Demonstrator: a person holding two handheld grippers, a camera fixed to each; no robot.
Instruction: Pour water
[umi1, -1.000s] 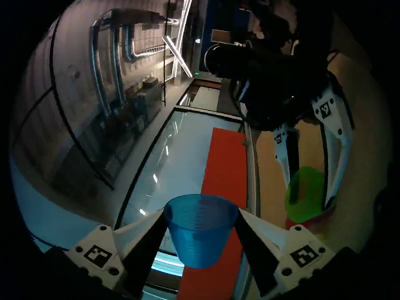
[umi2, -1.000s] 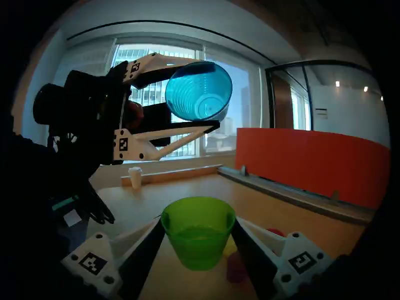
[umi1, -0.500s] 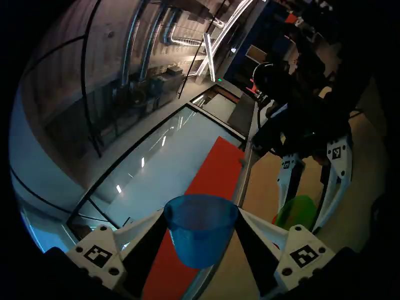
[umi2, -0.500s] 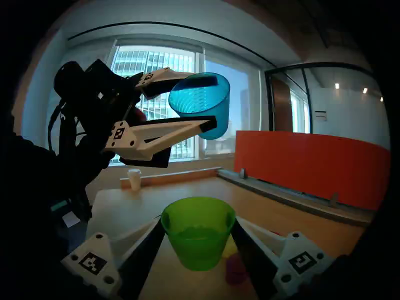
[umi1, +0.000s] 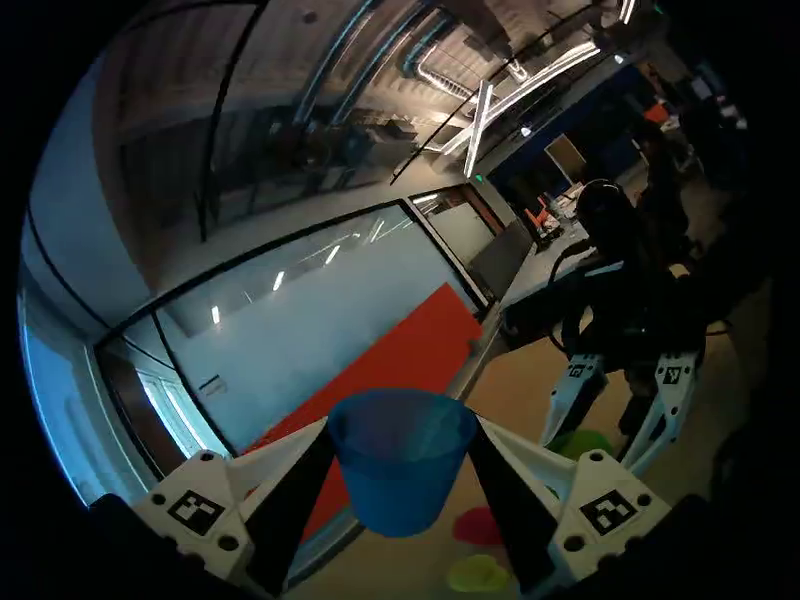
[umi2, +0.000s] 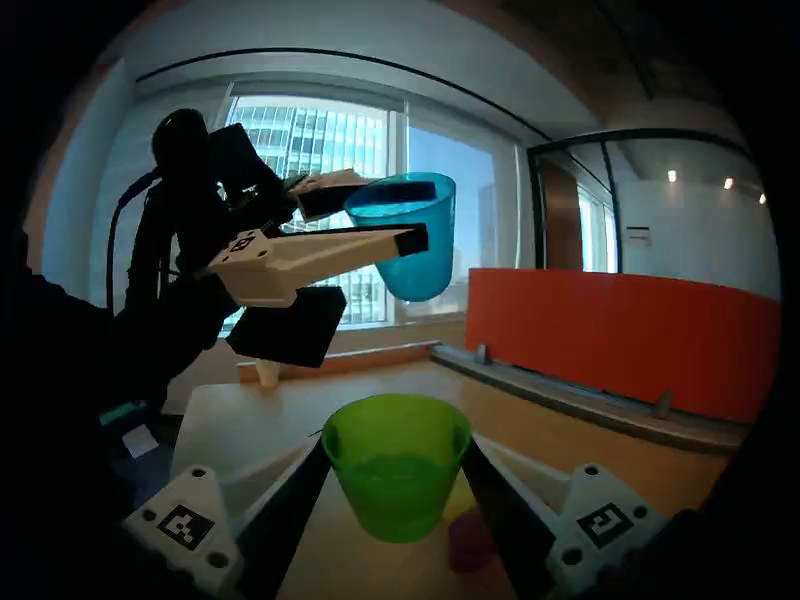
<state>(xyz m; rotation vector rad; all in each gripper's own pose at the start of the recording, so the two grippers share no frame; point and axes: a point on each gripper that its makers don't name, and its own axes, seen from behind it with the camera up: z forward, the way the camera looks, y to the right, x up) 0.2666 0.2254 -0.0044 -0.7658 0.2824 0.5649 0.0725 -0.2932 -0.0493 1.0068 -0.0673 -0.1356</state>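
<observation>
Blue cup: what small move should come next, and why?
Probably lower the blue cup onto the table: it hangs nearly upright in the left claw, raised high, and the green cup in the right claw already appears to hold liquid.

Raised left hand-held gripper (umi2: 425, 212) clamps a blue plastic cup (umi2: 412, 268); lower right hand-held gripper (umi2: 397, 450) clamps a green plastic cup (umi2: 395, 495).

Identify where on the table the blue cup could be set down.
Bare table lies between the green cup and the orange partition, and left toward the window sill. Crowded: the pink and yellow pieces beside the green cup.
</observation>
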